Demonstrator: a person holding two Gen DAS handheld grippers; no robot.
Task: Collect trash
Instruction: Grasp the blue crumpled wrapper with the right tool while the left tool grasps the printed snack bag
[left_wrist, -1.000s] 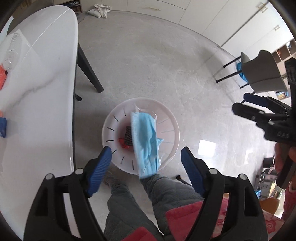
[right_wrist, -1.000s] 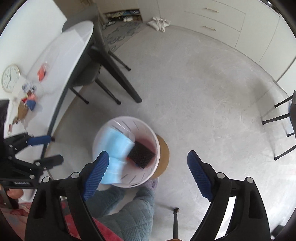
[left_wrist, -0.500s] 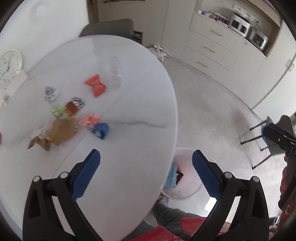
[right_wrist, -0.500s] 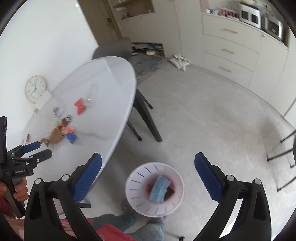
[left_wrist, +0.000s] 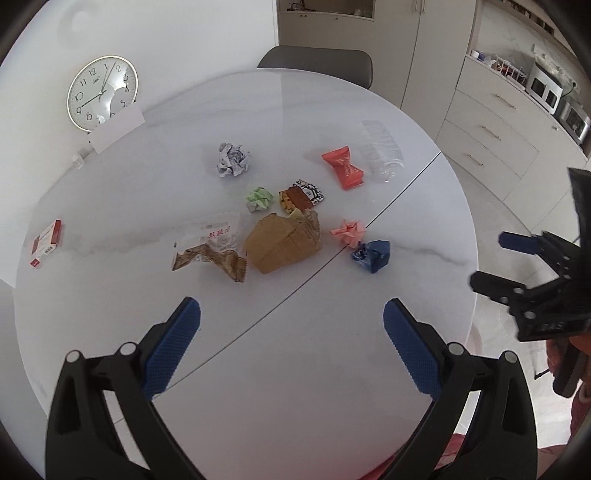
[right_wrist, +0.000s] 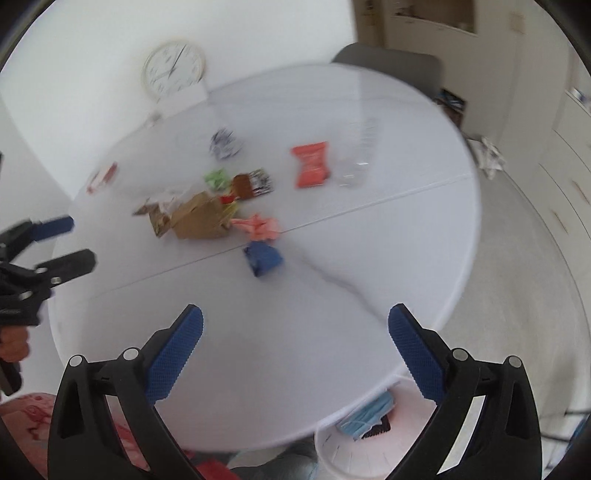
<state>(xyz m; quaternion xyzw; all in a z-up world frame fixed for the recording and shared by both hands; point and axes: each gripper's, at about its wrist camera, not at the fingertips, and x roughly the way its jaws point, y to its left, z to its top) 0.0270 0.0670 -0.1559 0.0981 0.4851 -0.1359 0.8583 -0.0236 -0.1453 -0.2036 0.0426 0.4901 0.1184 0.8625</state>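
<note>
Ahead of both wide, empty claws, left and right, now lies the round white bench, swung up from the bin; crumpled blue wrapper likely next.

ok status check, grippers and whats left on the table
Left gripper open, empty, above the table. Right gripper open, empty. Wrappers, brown paper bag, blue wad on the table; mask in the bin. Nothing in the way.

One clock, one table, four crumpled paper balls.
</note>
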